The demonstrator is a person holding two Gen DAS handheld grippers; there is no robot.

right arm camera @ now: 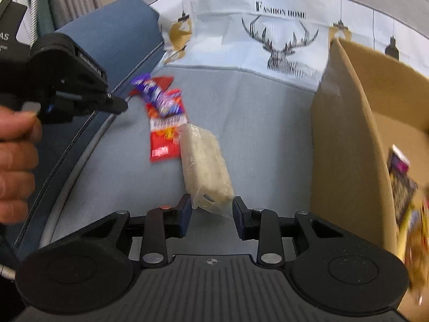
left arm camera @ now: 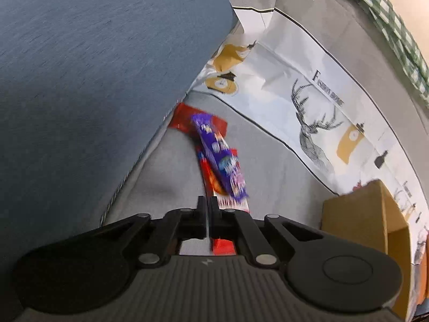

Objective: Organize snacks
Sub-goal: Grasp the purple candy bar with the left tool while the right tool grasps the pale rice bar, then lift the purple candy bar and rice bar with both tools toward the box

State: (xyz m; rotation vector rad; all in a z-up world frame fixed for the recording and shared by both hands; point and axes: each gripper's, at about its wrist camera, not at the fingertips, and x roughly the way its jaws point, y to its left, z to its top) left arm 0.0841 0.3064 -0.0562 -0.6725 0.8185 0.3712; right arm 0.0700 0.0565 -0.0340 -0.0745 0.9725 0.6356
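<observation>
Two hand-held grippers were in play: the left one (right arm camera: pixel 122 106) had its jaws together on nothing I could see, near the purple packet (right arm camera: pixel 154 95) and red packet (right arm camera: pixel 163 145). The right one (right arm camera: pixel 211 209) was spread apart around the beige pack's (right arm camera: pixel 205 166) end, probably bound for the box (right arm camera: pixel 346 134). All sat on a grey sofa cushion (right arm camera: pixel 262 123) by a deer-print cloth (right arm camera: pixel 281 35).

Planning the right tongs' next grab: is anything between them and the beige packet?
Nothing visible. The right tongs are open, with the near end of the beige packet right at the fingertips, lying on the grey cushion.
</observation>
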